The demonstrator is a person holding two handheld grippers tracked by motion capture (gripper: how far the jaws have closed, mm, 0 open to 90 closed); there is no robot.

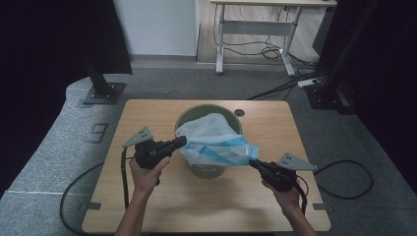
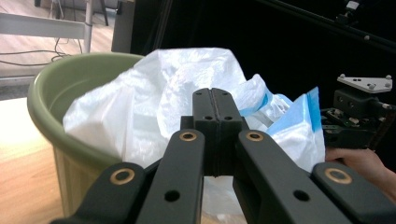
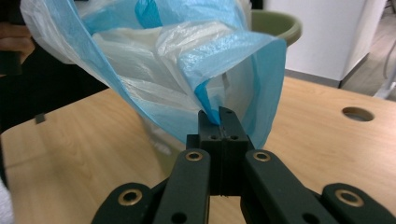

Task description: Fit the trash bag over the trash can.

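Plastic liner bag (image 1: 216, 140) stretches between my grippers: left gripper (image 1: 180, 142) jaws clamped on its white edge, right gripper (image 1: 254, 163) jaws clamped on the blue hem. Bag sits partly inside the green bin (image 1: 189, 118); cuffing the rim remains, I judge.

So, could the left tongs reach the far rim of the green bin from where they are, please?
Probably not directly: the left tongs are shut on the plastic bag, which billows over the green bin between them and the far rim.
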